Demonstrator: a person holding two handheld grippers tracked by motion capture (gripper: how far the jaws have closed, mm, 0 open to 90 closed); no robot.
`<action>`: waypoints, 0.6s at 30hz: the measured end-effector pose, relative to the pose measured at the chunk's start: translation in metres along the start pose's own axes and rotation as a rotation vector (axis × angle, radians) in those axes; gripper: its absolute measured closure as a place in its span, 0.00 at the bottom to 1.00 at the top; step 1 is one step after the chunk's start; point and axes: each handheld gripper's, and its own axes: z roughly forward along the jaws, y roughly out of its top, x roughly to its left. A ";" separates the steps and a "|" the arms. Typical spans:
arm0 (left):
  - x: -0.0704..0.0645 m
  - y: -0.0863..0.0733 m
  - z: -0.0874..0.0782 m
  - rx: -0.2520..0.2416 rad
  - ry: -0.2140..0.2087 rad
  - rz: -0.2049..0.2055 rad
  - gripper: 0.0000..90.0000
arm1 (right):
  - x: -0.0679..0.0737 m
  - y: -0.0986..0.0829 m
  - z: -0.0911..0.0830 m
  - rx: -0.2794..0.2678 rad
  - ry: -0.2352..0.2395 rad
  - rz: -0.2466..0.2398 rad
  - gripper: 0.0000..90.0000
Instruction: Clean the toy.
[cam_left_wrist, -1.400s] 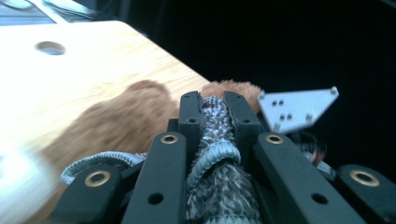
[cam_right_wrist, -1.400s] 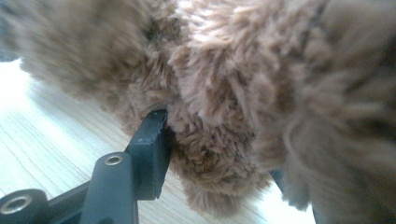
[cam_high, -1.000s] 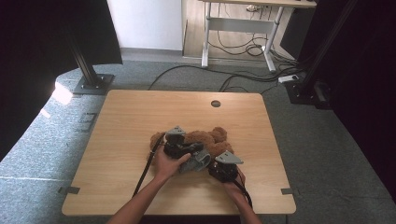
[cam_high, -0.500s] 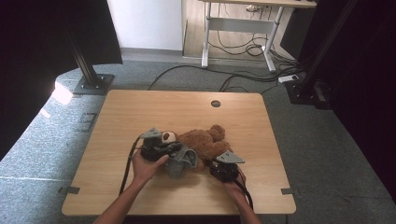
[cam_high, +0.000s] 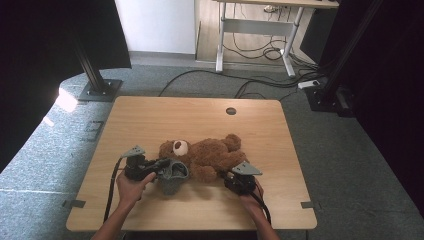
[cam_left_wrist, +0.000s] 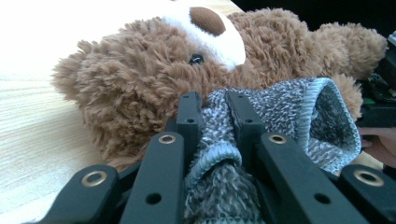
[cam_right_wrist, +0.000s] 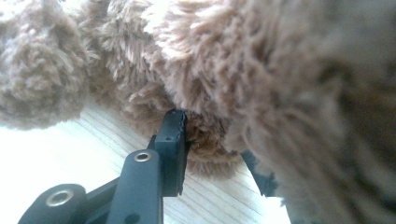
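Left claw (cam_left_wrist: 212, 121) pinching knit hat (cam_left_wrist: 299, 116), now pulled off teddy bear (cam_high: 205, 155) head (was on earlier); right claw (cam_right_wrist: 210, 140) clamping bear's fur. Undressing done.

Both grippers, left gripper (cam_high: 162, 165) and right gripper (cam_high: 227, 176), are black with brass-ringed holes, grey triangular top plates (cables trailing black); forearms bare.

Brown teddy bear (cam_high: 207, 152) (white muzzle), grey marled knit hat (cam_high: 172, 175).
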 end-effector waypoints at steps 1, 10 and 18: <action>0.000 0.000 0.000 -0.001 0.004 0.002 0.85 | 0.000 0.000 0.000 0.000 0.000 0.000 0.65; 0.011 -0.005 -0.012 0.001 0.061 -0.012 0.85 | -0.002 -0.002 -0.002 0.004 0.001 0.002 0.63; 0.019 -0.014 -0.032 -0.018 0.074 -0.033 0.85 | -0.003 -0.002 -0.003 -0.006 0.005 0.012 0.60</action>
